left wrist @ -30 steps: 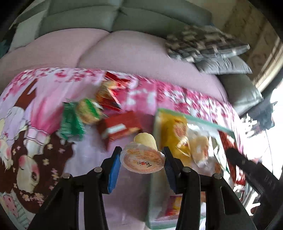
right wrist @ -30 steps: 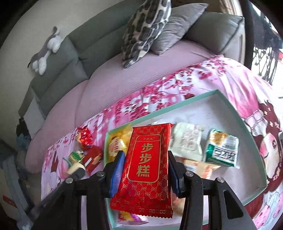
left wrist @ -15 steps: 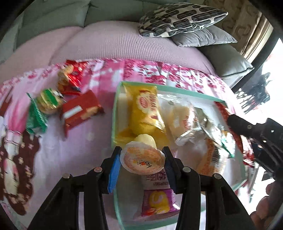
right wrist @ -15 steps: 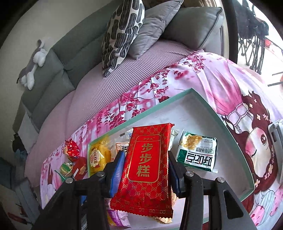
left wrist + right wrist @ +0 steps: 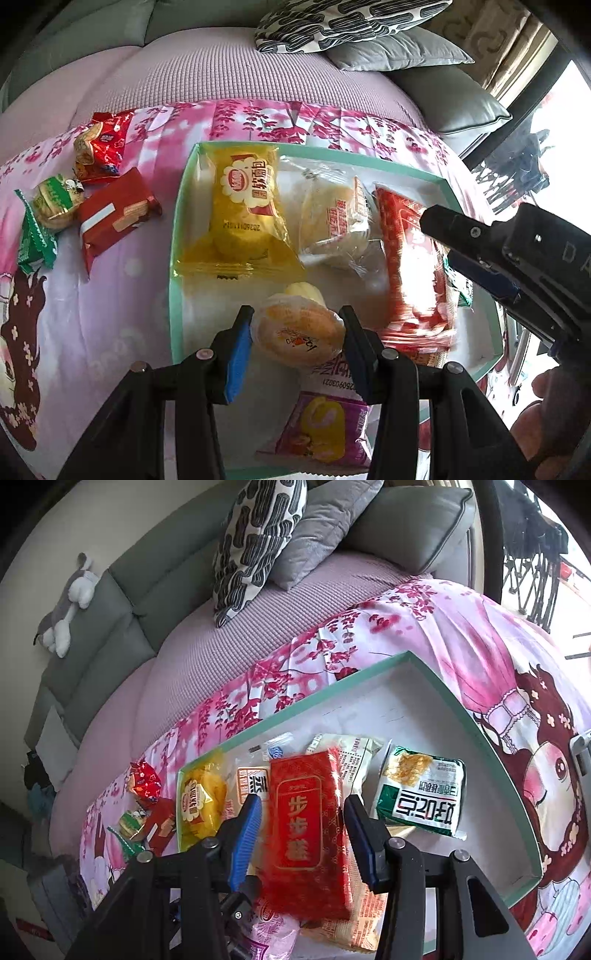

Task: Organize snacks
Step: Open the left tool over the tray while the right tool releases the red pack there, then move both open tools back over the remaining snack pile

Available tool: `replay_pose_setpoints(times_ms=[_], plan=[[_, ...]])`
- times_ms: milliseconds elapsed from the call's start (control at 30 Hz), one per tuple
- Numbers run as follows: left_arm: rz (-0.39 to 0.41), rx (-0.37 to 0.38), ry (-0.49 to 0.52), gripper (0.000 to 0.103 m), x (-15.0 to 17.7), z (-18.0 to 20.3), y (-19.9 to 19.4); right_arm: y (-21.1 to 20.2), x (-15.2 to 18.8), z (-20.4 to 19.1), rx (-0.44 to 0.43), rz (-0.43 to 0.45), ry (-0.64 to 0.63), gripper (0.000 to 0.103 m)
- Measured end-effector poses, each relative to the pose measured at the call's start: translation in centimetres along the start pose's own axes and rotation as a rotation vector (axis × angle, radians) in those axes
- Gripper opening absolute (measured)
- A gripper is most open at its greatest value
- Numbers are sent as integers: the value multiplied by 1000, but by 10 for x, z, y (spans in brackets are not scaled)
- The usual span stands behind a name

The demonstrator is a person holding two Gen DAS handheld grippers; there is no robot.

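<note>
Left tool (image 5: 297,328), pinching jelly cup (image 5: 300,334), moved over tray (image 5: 176,258); right tool (image 5: 301,821) seemingly grips red packet (image 5: 304,830).

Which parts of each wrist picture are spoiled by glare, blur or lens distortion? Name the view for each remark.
Left wrist view: the window at right is blown out white, and glare washes over the red packet in the tray. Right wrist view: the same red packet between the right tongs is smeared by motion blur. Both views: the fisheye bends the tray's straight rim and darkens the corners.

tray (image 5: 177,258): on blanket (image 5: 122,280) | biscuit pack (image 5: 114,218): left of tray
</note>
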State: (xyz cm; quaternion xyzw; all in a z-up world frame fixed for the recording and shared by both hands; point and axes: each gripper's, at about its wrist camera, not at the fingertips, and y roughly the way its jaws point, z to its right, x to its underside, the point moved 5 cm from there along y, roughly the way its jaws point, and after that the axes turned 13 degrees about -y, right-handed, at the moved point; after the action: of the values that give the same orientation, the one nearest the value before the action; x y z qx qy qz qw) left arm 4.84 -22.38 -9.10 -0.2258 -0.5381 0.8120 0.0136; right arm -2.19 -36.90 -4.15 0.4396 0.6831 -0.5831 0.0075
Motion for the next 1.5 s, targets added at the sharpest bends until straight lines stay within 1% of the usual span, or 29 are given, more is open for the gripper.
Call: replay_pose_setpoints(times_ms=[33, 167, 267, 367, 467, 600, 667, 833, 867, 933, 967, 1000, 1067, 1133, 1200, 1233, 1267, 1400, 1500], plan=[[3, -1, -3, 48, -1, -1, -2, 1, 0, -1, 0, -2, -3, 50], [12, -6, -16, 49, -5, -5, -7, 0, 0, -3, -2, -1, -8, 55], [18, 8, -24, 56, -8, -6, -12, -3, -1, -7, -2, 6, -24, 57], [45, 23, -26, 62, -12, -5, -24, -5, -2, -11, -3, 5, -36, 58], [72, 18, -37, 64, -17, -8, -35, -6, -2, -13, -2, 4, -47, 59], [112, -34, -115, 64, -27, -31, -48, -7, -2, -14, 0, 4, -54, 59], [145, -63, -167, 64, -35, -50, -56, -6, -2, -16, 4, 0, -61, 59], [194, -143, -278, 64, -46, -95, -68, -4, 1, -31, -9, -9, -104, 59], [202, -158, -296, 65, -47, -103, -69, -4, 1, -35, -8, -8, -119, 61], [224, -205, -345, 74, -49, -124, -75, -5, 2, -43, 0, 2, -145, 66], [231, -219, -354, 83, -49, -128, -75, -5, 3, -47, -3, 7, -157, 68], [241, -237, -366, 85, -49, -135, -77, -4, 3, -51, -12, 7, -167, 68], [253, -264, -381, 85, -48, -147, -81, -2, 5, -57, -24, 6, -178, 78], [258, -274, -401, 87, -47, -156, -83, 0, 7, -64, -26, 3, -193, 82], [262, -277, -417, 93, -46, -161, -84, 0, 8, -70, -33, 4, -208, 86], [266, -276, -422, 94, -46, -163, -84, 0, 8, -72, -36, 6, -214, 93], [269, -274, -424, 96, -46, -165, -85, 1, 9, -74, -38, 8, -220, 103], [289, -265, -427, 101, -47, -164, -87, 1, 9, -80, -42, 18, -242, 103], [304, -270, -419, 103, -47, -163, -89, 2, 10, -82, -43, 15, -248, 103]])
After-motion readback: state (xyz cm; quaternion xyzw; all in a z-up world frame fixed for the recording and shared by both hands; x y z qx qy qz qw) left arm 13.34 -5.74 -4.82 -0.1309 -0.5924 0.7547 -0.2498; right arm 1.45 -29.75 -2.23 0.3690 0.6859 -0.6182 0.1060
